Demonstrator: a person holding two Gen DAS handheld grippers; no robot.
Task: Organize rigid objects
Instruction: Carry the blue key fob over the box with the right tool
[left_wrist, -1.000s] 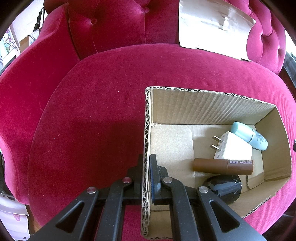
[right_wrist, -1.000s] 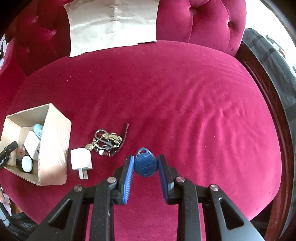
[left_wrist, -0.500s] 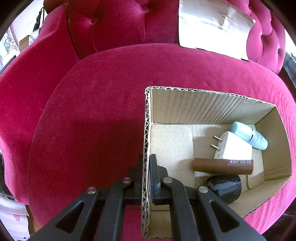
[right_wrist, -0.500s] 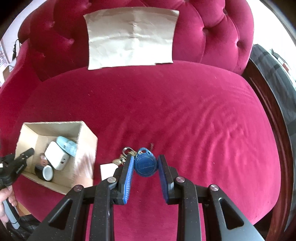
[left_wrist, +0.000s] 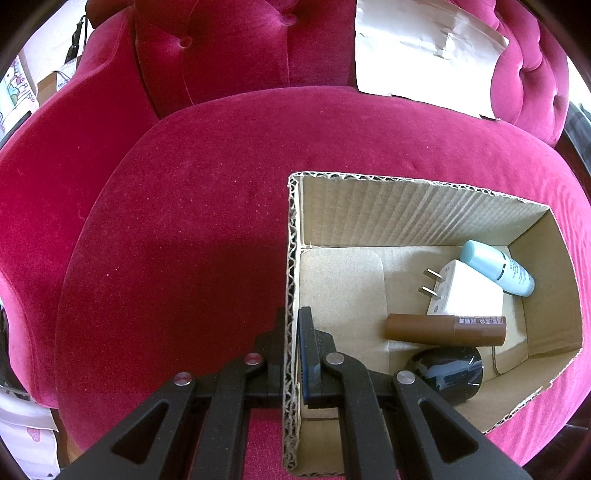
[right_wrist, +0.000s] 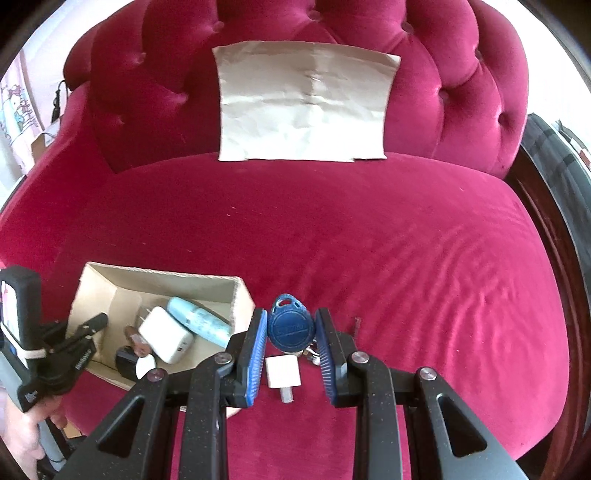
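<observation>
- Blue key fob (right_wrist: 290, 328) sits clamped between the blue pads of the right tongs (right_wrist: 290, 334), in the lower middle of the right wrist view, raised above the red velvet seat (right_wrist: 369, 240).
- Below the fob, a white plug adapter (right_wrist: 282, 371) lies on the seat; a bunch of keys (right_wrist: 312, 354) seems to hang from the fob, though the pads hide most of it.
- Cardboard box (left_wrist: 424, 206) fills the lower right of the left wrist view. Inside lie a pale blue bottle (left_wrist: 496, 273), a white charger (left_wrist: 465, 293) with its prongs pointing to the left, a brown tube (left_wrist: 445, 328) lying across it, and a black round jar (left_wrist: 448, 373) nearest the camera.
- Left tongs (left_wrist: 291, 332) are clenched on the box's left wall, one finger outside and one inside.
- In the right wrist view the same box (right_wrist: 162, 280) sits at lower left, with the left tongs (right_wrist: 98, 323) gripping its near edge and a hand (right_wrist: 22, 428) on the handle at the frame's corner.
- A creased sheet of paper (right_wrist: 303, 107) leans against the tufted backrest (right_wrist: 461, 85) at the top of the frame.
</observation>
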